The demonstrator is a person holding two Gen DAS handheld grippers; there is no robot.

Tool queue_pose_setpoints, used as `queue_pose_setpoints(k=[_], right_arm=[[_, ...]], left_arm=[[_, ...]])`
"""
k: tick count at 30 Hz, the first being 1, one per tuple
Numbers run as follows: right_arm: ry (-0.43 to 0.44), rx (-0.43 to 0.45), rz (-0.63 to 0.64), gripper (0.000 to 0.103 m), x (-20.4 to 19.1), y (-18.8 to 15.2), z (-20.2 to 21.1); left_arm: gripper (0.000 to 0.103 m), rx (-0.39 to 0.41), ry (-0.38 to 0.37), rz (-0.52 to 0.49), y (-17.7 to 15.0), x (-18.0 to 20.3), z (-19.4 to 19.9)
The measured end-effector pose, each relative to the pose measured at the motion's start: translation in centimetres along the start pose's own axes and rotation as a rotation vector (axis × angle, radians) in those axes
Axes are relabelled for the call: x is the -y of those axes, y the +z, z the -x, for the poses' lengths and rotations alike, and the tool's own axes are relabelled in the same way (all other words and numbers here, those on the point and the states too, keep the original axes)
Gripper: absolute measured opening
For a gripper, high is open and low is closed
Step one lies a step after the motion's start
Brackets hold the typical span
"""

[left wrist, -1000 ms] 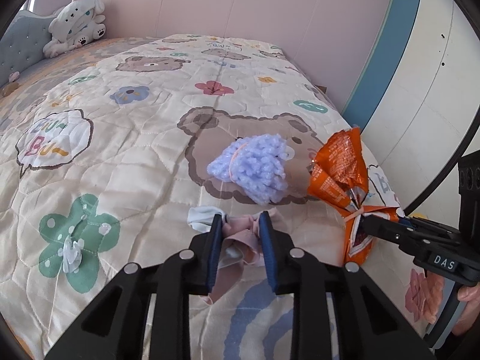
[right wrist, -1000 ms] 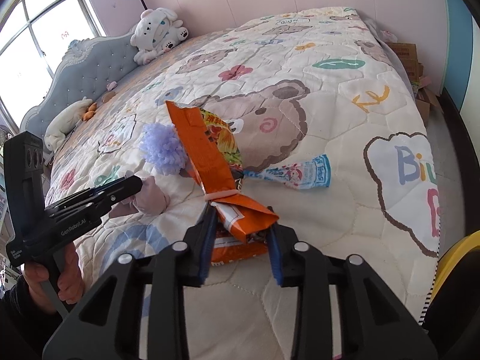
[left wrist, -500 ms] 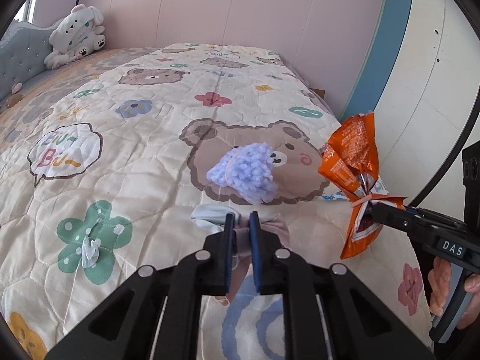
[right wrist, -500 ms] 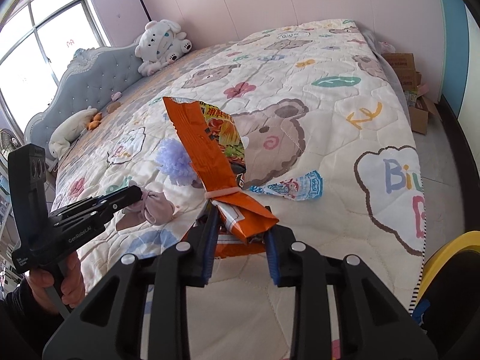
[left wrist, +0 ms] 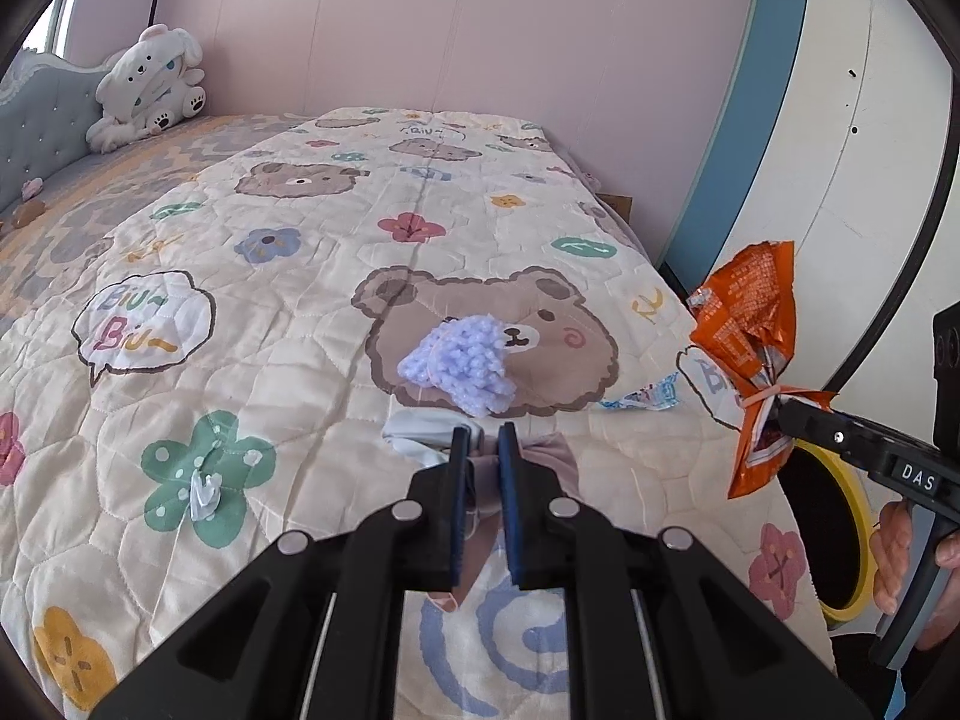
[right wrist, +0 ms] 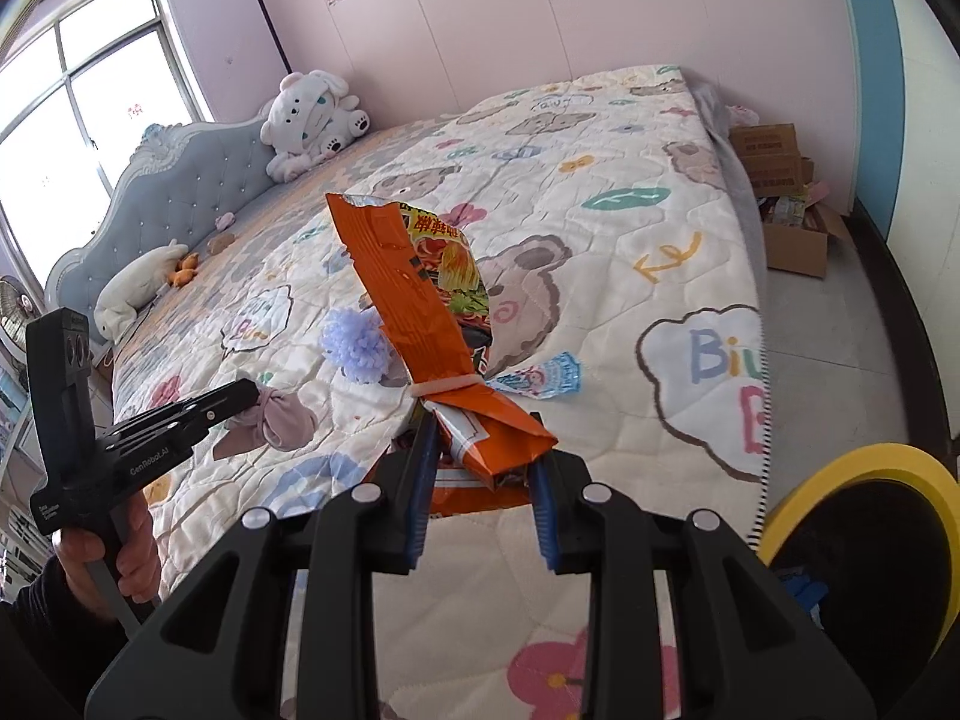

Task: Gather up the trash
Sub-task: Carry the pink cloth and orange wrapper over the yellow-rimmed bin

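Observation:
My left gripper [left wrist: 482, 450] is shut on a knotted pink cloth bundle [left wrist: 540, 456] low over the quilt; the right wrist view shows the same pink bundle [right wrist: 282, 420] at the left gripper's tip [right wrist: 252, 387]. My right gripper [right wrist: 483, 450] is shut on an orange snack bag [right wrist: 414, 300] tied with a rubber band and holds it above the bed's corner. That orange bag [left wrist: 750, 312] hangs at the right of the left wrist view. A fluffy lilac ball [left wrist: 459, 363] and a small blue-white wrapper [left wrist: 645, 396] lie on the quilt [left wrist: 288, 324].
A yellow-rimmed black bin [right wrist: 864, 468] stands on the floor off the bed's near right corner. A pale blue wad [left wrist: 414, 435] lies by the pink bundle, and a small scrap [left wrist: 204, 489] on a green flower print. A plush toy [left wrist: 150, 84] sits by the headboard. Cardboard boxes [right wrist: 780, 180] line the far wall.
The left jaws closed onto the pink bundle and the gripper rose a little. The right gripper lifted the orange bag off the quilt and carried it toward the bed's corner; the bin came into view.

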State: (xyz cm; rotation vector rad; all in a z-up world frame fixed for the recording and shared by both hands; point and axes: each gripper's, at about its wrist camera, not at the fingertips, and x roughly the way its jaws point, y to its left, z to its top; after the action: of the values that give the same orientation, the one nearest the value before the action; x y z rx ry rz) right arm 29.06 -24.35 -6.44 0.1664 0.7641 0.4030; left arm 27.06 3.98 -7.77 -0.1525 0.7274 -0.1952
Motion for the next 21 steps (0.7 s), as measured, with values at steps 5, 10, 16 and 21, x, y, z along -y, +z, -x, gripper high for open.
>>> queue_pose_setpoints(k=[5, 10, 16, 21], right_arm=[[-0.027, 0.036, -0.012, 0.027, 1.1, -0.2, 3.2], [-0.055, 0.065, -0.028, 0.027, 2.5, -0.5, 5.9], [-0.087, 0.102, -0.048, 0.027, 4.3, -1.0, 9.0], [-0.110, 0.124, -0.064, 0.027, 5.9, -1.7, 11.1]], left_arm=[[0.009, 0.013, -0.012, -0.013, 0.3, 1.1, 1.1], [0.009, 0.028, -0.032, -0.035, 0.5, 2.9, 2.2], [0.009, 0.039, -0.054, -0.066, 0.9, 5.7, 3.0], [0.009, 0.041, -0.081, -0.091, 1.1, 8.5, 3.2]])
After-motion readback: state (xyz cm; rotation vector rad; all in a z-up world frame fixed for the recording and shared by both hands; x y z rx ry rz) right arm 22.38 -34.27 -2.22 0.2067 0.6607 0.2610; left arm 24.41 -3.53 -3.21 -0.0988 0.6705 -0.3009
